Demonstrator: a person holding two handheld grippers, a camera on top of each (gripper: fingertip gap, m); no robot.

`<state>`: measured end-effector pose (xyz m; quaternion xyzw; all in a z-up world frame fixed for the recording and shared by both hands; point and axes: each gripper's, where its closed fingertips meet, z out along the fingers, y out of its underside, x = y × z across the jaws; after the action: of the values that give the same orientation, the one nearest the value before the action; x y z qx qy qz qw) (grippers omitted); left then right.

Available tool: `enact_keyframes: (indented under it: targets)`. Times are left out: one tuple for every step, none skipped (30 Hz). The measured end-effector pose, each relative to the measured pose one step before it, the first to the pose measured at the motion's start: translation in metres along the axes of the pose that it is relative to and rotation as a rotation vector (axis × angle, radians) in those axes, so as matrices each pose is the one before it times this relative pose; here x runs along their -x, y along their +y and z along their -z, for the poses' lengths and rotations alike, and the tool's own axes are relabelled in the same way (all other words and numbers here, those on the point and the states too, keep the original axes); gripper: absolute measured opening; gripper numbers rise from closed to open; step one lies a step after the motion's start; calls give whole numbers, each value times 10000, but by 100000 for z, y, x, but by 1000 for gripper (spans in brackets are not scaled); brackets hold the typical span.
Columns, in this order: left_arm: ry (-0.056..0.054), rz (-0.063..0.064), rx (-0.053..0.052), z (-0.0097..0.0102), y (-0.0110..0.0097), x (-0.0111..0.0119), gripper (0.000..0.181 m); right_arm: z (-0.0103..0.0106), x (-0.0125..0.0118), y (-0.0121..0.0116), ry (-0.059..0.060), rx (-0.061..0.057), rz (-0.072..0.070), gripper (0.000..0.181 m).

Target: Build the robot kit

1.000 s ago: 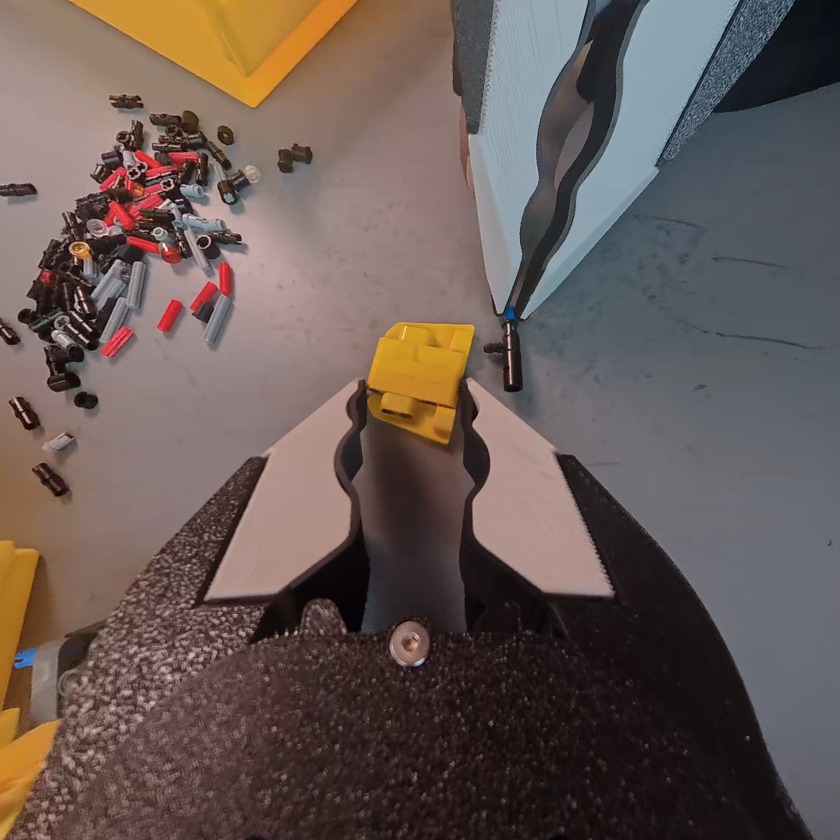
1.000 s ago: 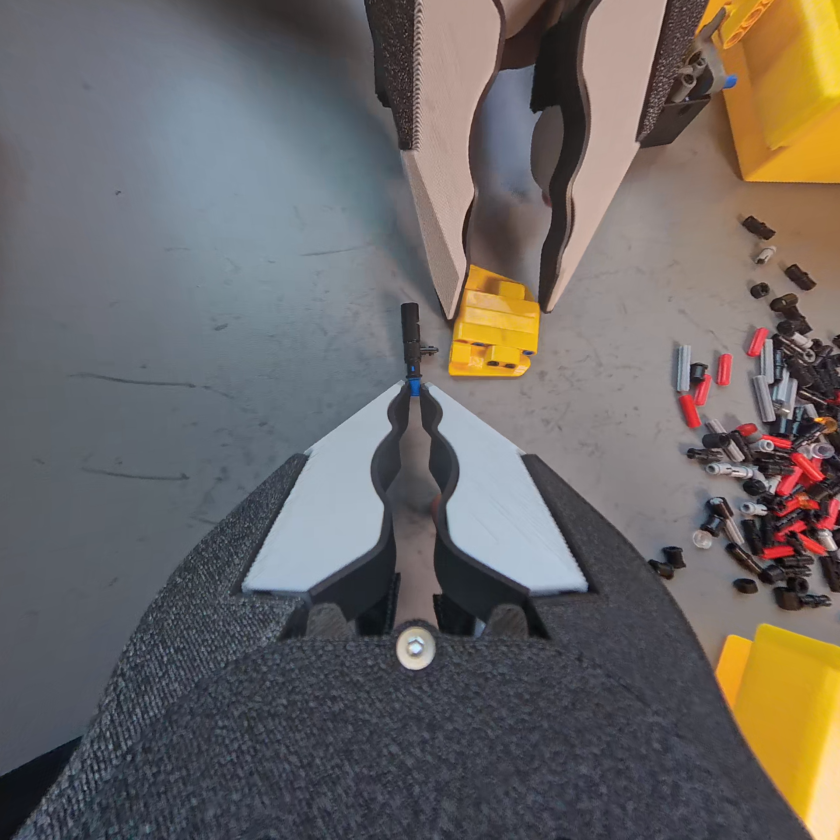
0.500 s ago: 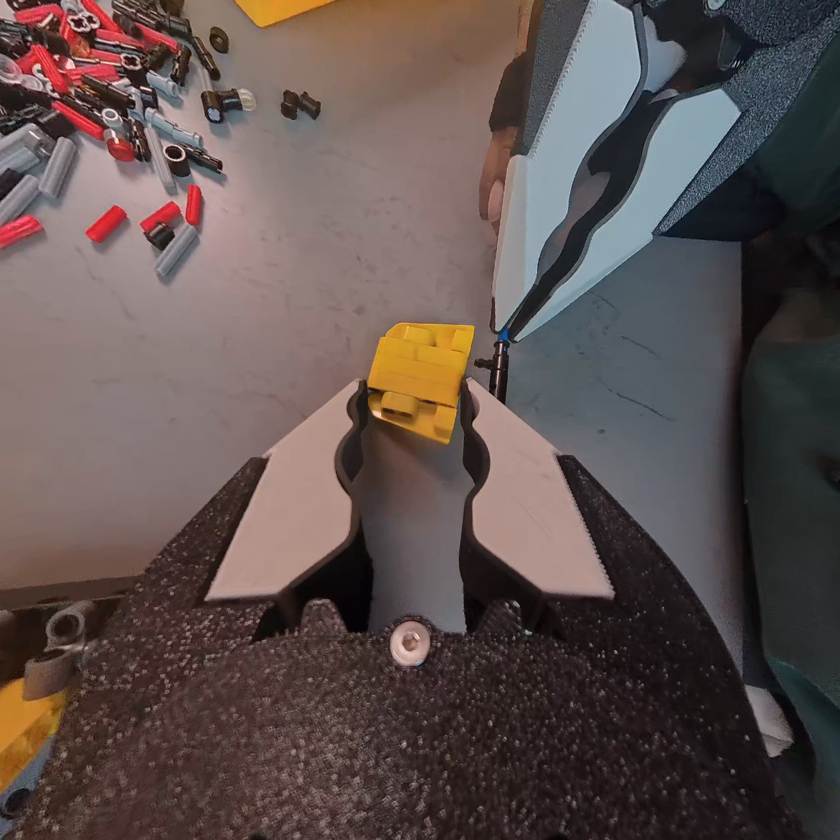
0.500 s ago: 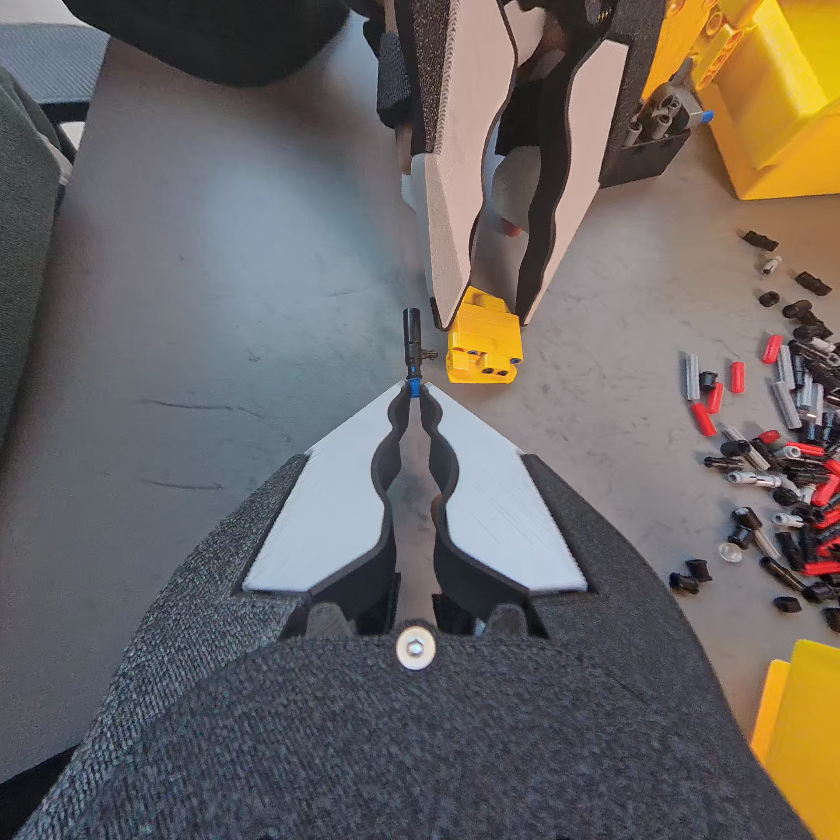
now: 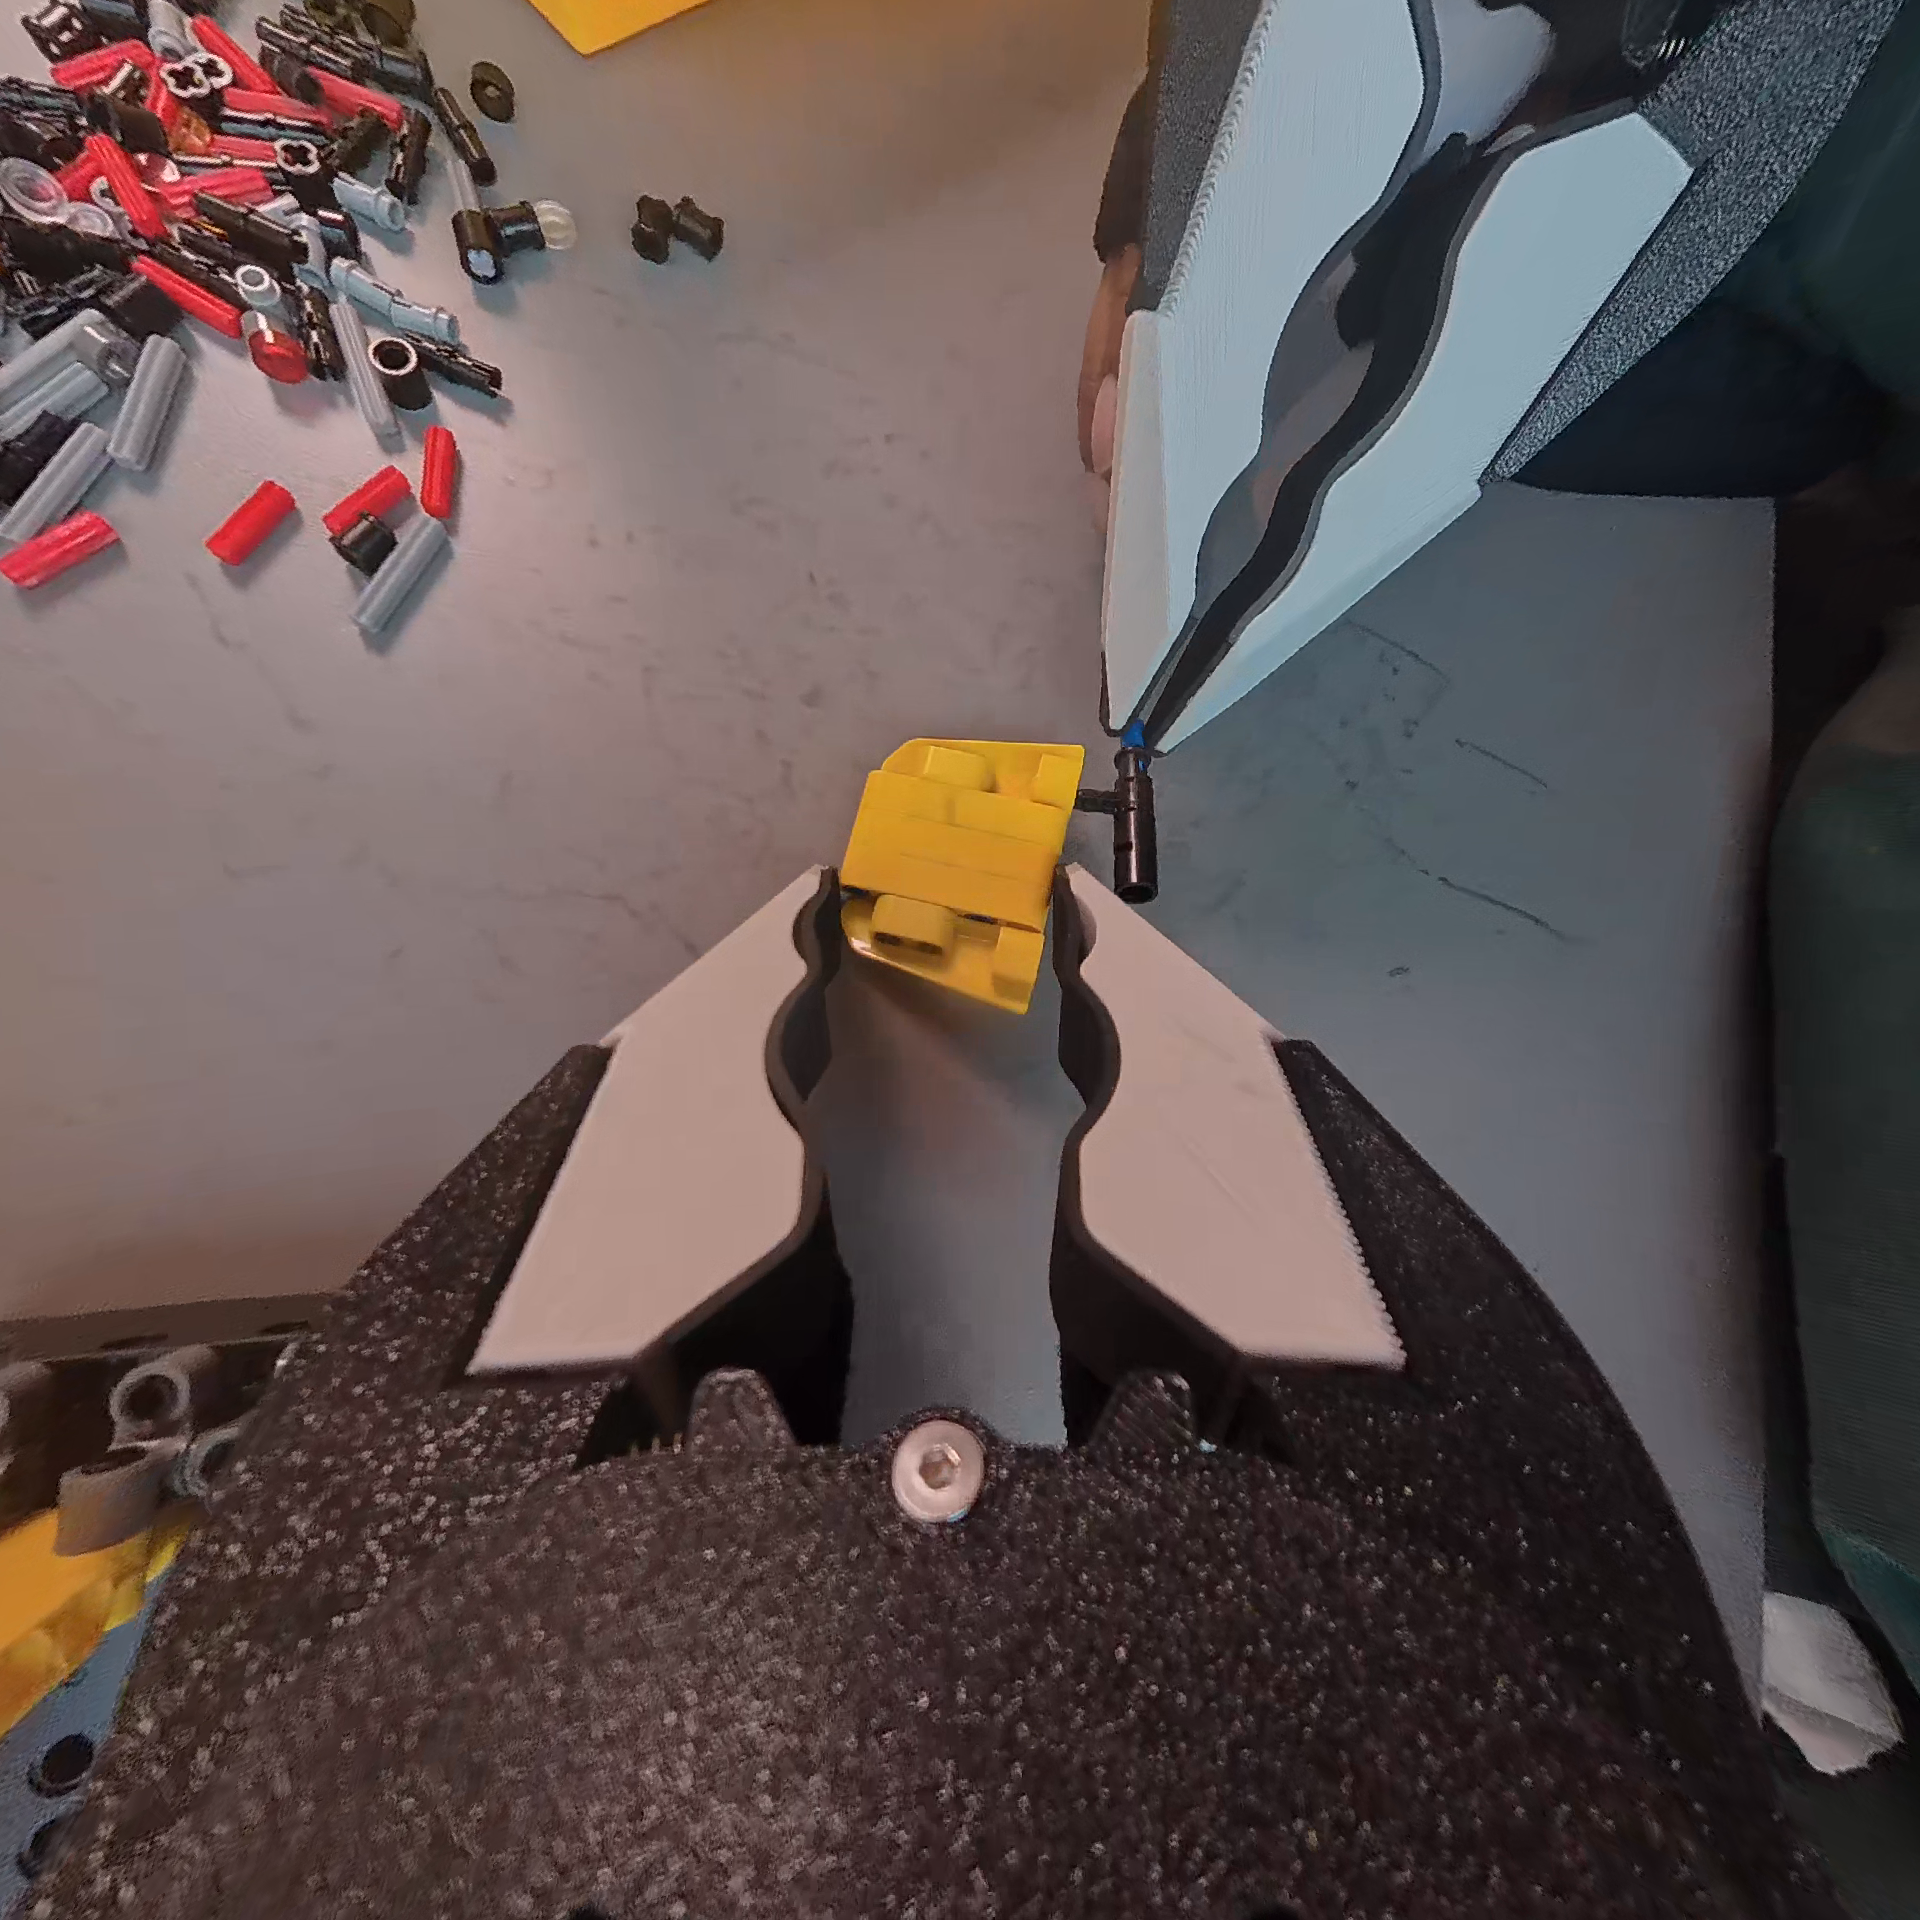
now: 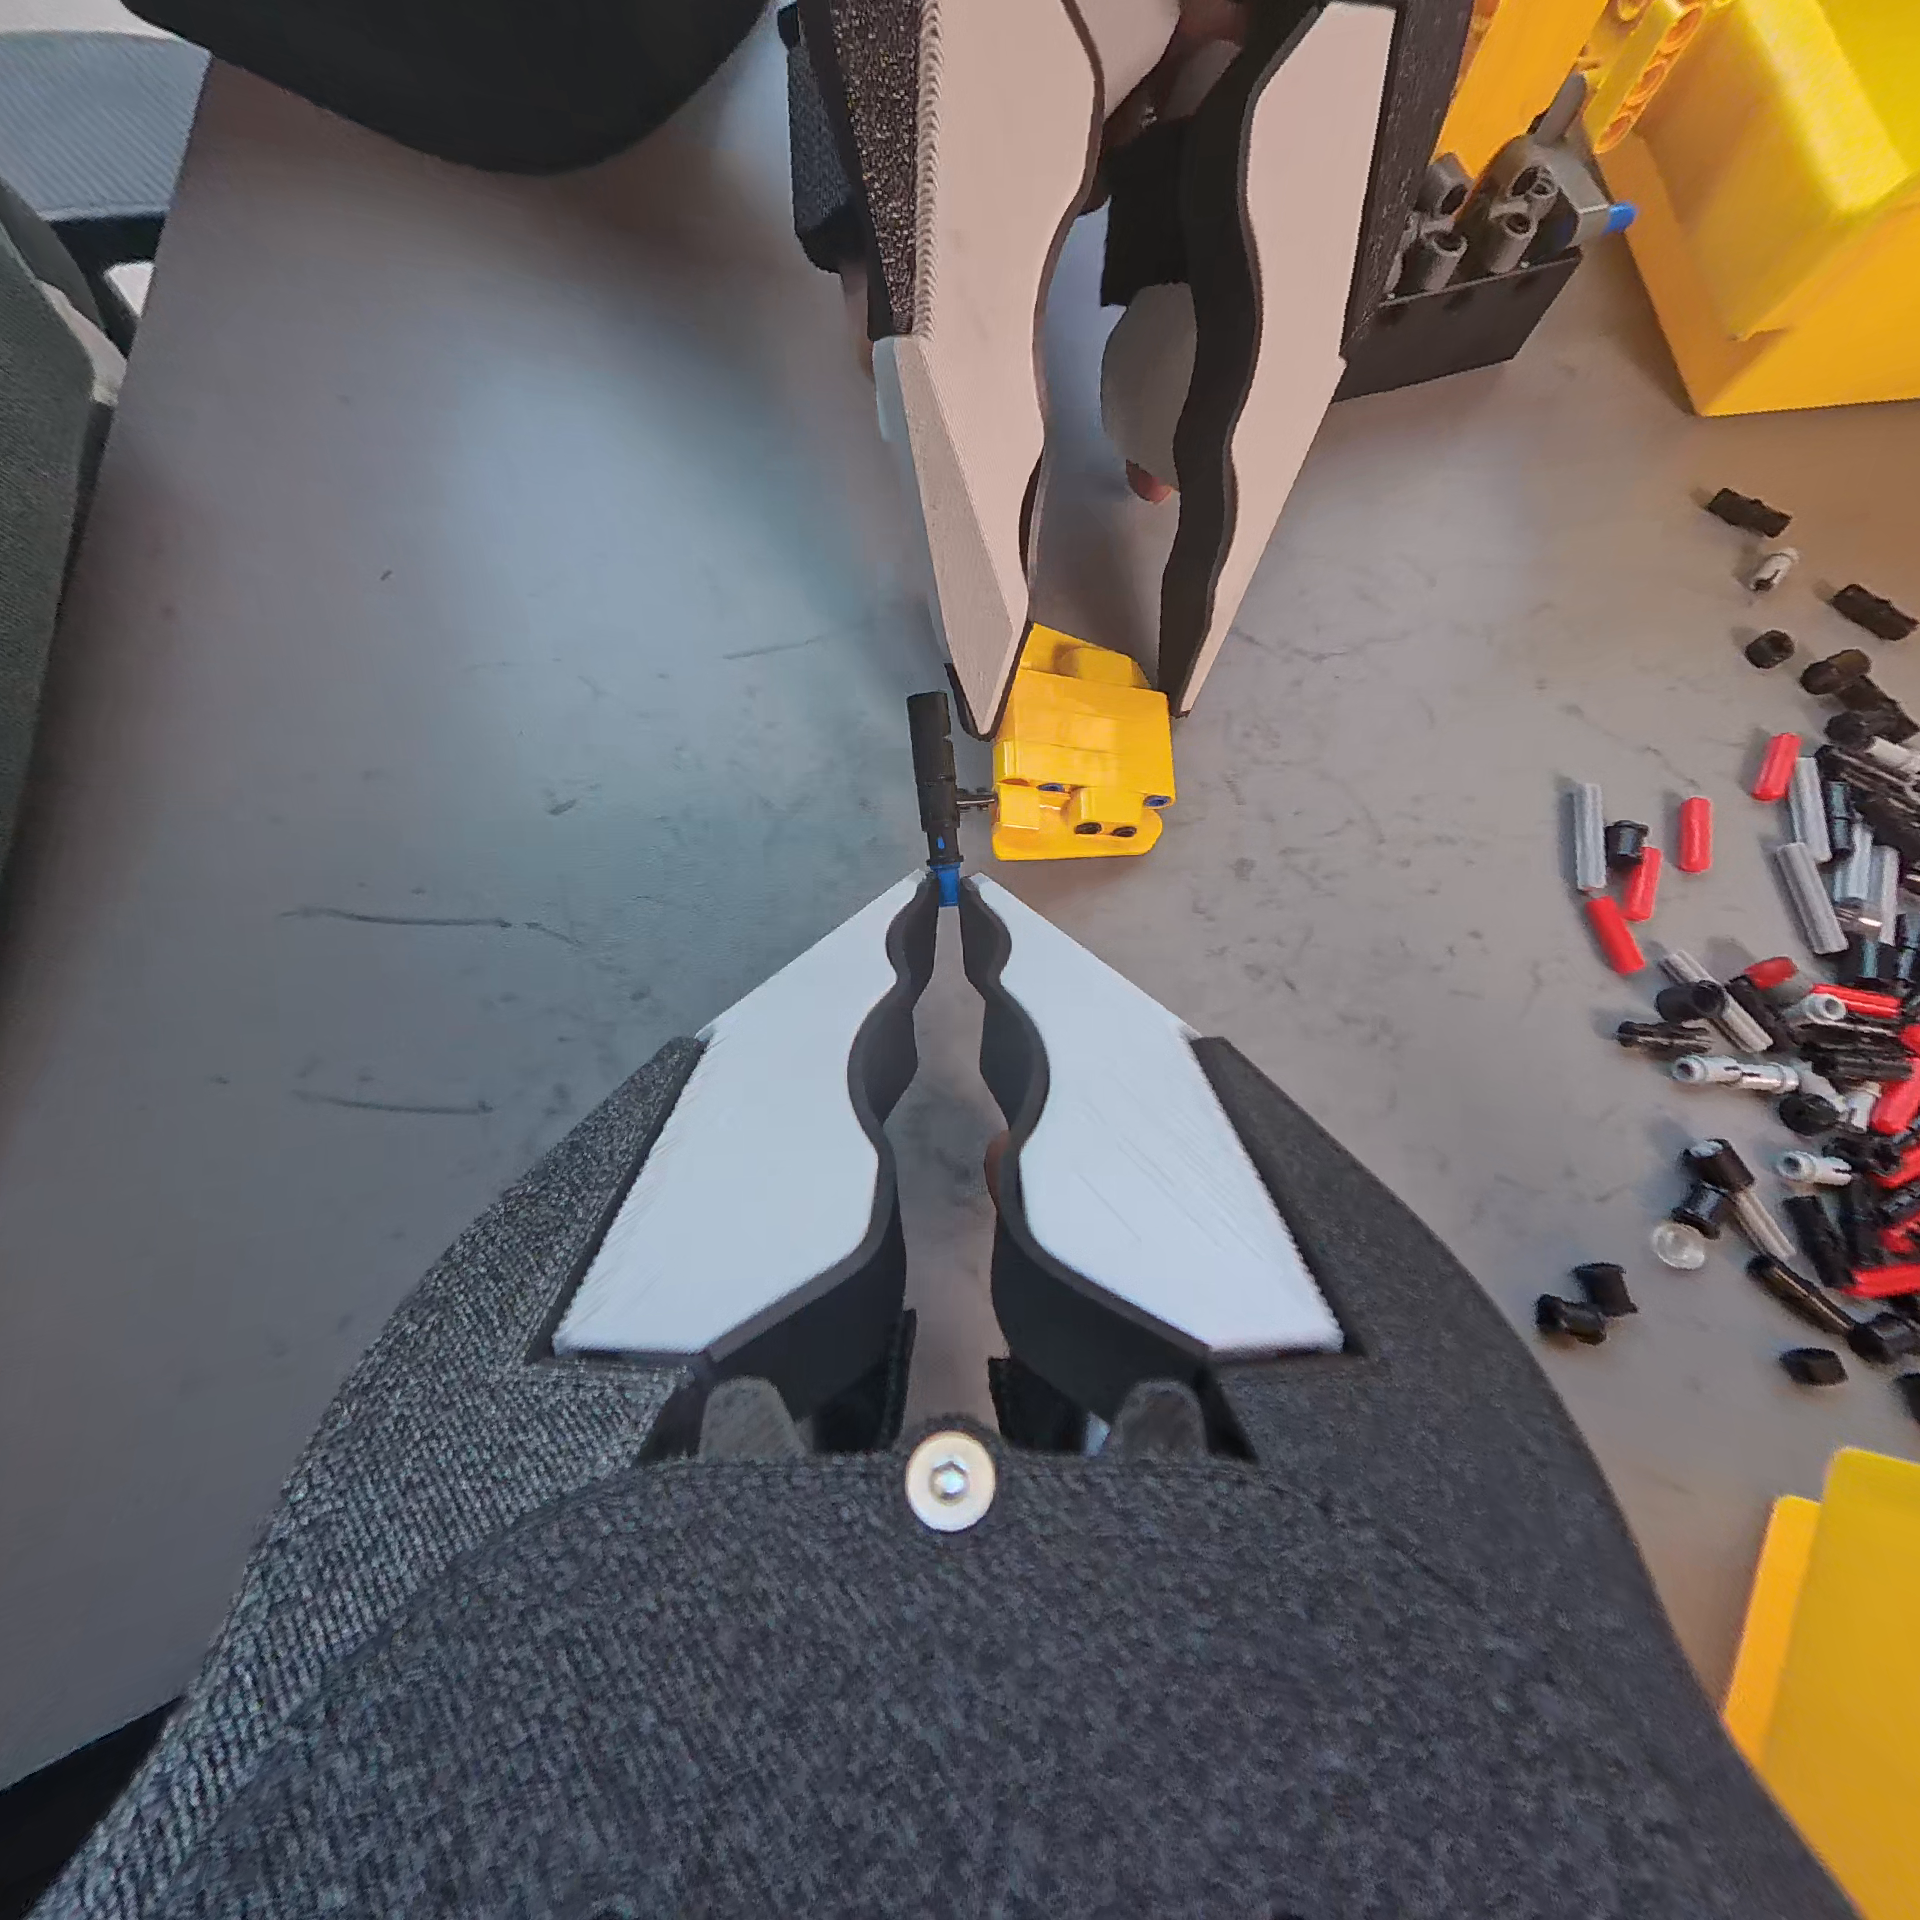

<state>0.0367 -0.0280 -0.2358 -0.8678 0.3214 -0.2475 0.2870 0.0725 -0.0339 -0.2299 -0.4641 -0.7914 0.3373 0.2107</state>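
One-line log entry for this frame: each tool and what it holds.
left tool: shut on yellow block | right tool: shut on black pin | pin's side stub at block | loose parts pile on table

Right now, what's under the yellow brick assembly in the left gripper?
Bare grey tabletop shows beneath the yellow brick assembly, clamped in the left gripper. Whether it touches the table can't be told. The black connector pin in the right gripper meets its side.
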Motion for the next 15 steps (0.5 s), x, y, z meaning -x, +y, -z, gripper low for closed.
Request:
enact_keyframes:
  targets:
    - [-184, -157, 55, -36, 67, -5, 39, -144, 10, 168, 35, 119, 51, 3]
    - [-184, -165, 53, -30, 78, -12, 40, -142, 25, 163, 21, 112, 34, 3]
    - [-174, -156, 55, -10, 83, -20, 40, -126, 24, 91, 20, 72, 38, 4]
    - [-156, -157, 59, 8, 102, -22, 40, -23, 26, -70, 30, 1, 45, 3]
    - [-139, -151, 52, 23, 94, -10, 40, -39, -12, 4, 46, 48, 28, 4]
    - [-119, -123, 32, 19, 87, 7, 40, -43, -22, 48, 74, 84, 50, 4]
    - [-86, -96, 18, 27, 72, 11, 39, -47, -4, 53, 69, 102, 48, 4]
    - [-38, -68, 7, 44, 74, -20, 39, -38, 22, 50, 66, 115, 52, 4]
    - [15, -30, -11, 43, 50, -45, 39, -49, -6, 65, 72, 113, 40, 4]
    - [55, 4, -35, 43, 25, -55, 40, -31, -23, 36, 74, 86, 34, 4]
    - [72, 19, -47, 38, 7, -62, 42, -29, -19, 33, 55, 73, 18, 4]
    - [73, 18, -45, 34, 15, -48, 43, -14, -1, -3, 32, 32, 6, 4]
    - [53, 19, -37, 36, 20, -12, 43, -1, -42, 7, 43, 21, 17, 4]
    - [36, 11, -33, 36, 9, 2, 44, 2, -49, 7, 43, 14, 21, 4]
    - [7, -17, -34, 10, 0, 29, 45, 7, -52, 15, 45, 20, 21, 4]
